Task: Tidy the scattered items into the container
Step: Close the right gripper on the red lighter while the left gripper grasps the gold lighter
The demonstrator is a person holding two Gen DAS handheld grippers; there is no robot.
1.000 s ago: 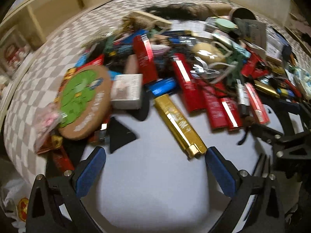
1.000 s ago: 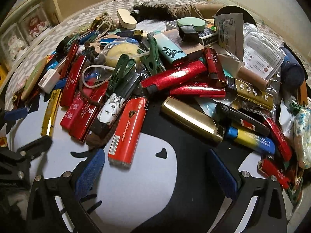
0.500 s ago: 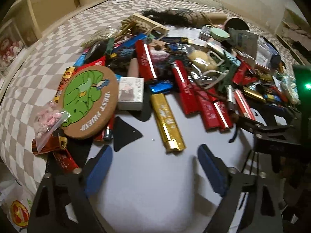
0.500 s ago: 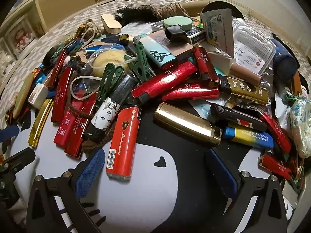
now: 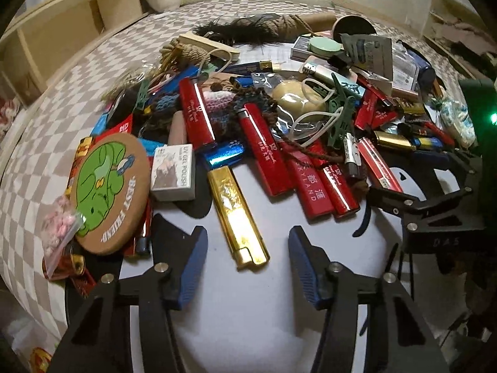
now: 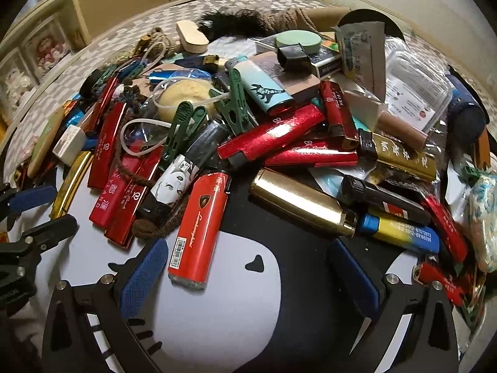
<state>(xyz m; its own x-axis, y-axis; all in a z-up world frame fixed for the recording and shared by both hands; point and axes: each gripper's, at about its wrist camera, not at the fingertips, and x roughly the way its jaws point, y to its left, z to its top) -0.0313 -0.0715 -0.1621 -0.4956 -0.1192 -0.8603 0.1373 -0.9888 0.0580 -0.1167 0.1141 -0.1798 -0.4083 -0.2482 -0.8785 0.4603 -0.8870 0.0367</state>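
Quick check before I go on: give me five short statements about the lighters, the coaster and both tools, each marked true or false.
1. The gold lighter lies just ahead of the left tool, whose jaws are closing. True.
2. The left tool already grips it. False: the pads are clear of it.
3. The round coaster shows a green figure. True.
4. The right tool holds the red Lamborghini lighter. False: its jaws stand open and empty.
5. The gel polish box is black. False: white.

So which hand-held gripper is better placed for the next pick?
Left. The left hand-held gripper is closing around the gold lighter, not yet gripping. The right hand-held gripper is wide open beside a red lighter.
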